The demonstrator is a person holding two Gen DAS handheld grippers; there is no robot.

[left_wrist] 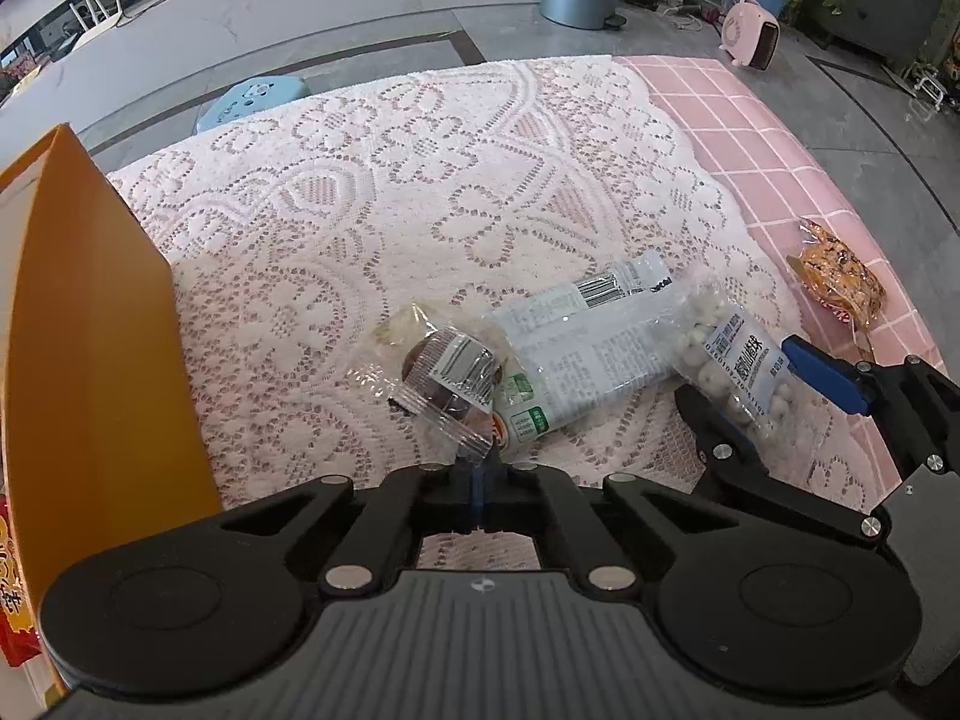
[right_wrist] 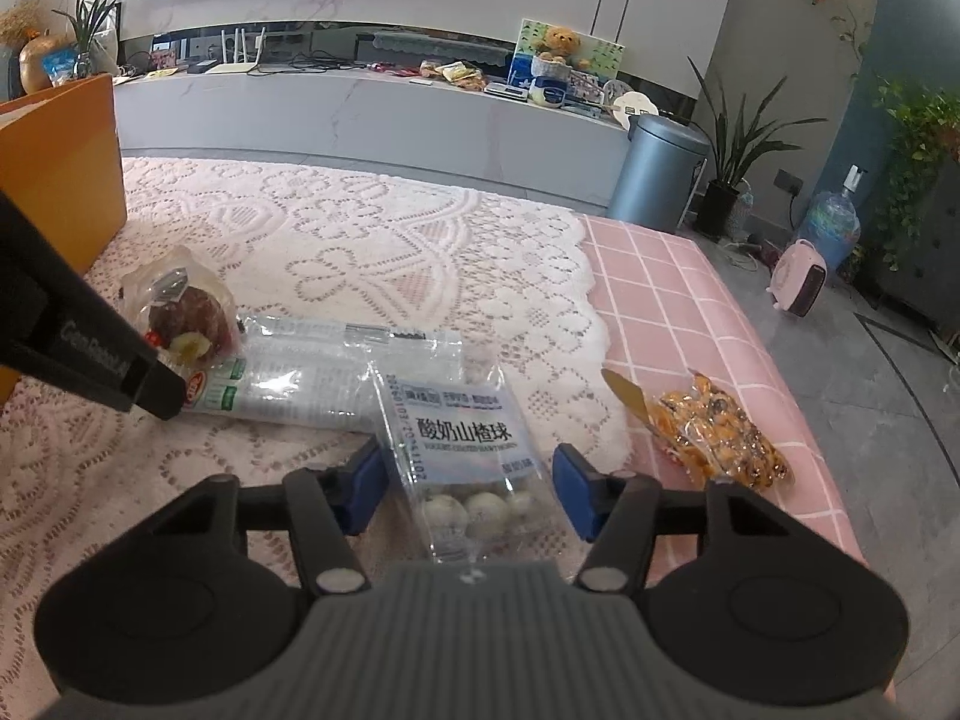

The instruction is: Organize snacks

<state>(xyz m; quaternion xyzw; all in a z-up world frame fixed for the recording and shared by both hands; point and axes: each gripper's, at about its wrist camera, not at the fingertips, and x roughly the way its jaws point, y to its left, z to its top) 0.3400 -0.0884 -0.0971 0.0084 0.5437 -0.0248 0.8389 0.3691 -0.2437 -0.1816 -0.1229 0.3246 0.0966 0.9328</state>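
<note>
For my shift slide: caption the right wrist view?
Right gripper fingers straddle clear packet of white balls on white lace tablecloth.

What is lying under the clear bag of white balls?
The bag of white balls overlaps one end of the long white packet, which lies on the lace cloth. The packet's covered end cannot be seen.

ahead of the left gripper (left_wrist: 480,468) the lace cloth (left_wrist: 360,192) lies bare. to its left an orange box (left_wrist: 90,330) walls the way. to its right overlapping snack packets (left_wrist: 588,348) crowd the cloth.
</note>
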